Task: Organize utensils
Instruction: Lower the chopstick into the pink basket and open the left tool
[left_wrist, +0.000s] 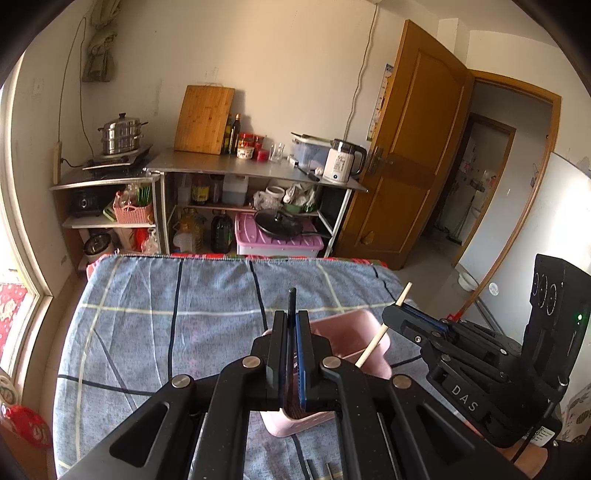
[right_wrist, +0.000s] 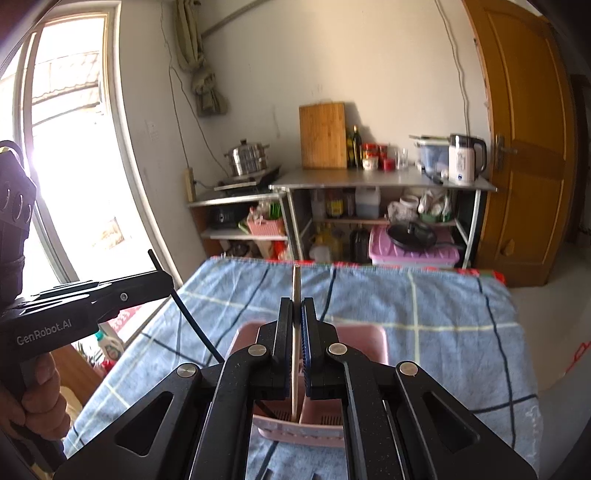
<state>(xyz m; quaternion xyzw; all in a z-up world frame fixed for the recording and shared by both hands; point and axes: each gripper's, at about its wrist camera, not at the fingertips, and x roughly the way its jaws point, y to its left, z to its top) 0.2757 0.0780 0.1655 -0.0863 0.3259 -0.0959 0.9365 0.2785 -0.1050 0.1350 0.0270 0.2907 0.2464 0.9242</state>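
Both tongs (left_wrist: 291, 321) (right_wrist: 296, 314) tight on chopsticks (right_wrist: 295, 288).

a thin black chopstick (left_wrist: 291, 301) stands nearly upright, its tip poking up above the pink holder (left_wrist: 364, 334); in the right wrist view it (right_wrist: 192, 325) slants down toward the holder's left side. a pale wooden chopstick (right_wrist: 295, 332) is also close to upright, its lower end reaching down inside the pink holder (right_wrist: 373, 338); from the left wrist view it (left_wrist: 373, 347) leans over the holder's right rim. the holder is a pink plastic box with an open top, an inner divider and slotted walls, sitting on a blue checked cloth (left_wrist: 166, 314).
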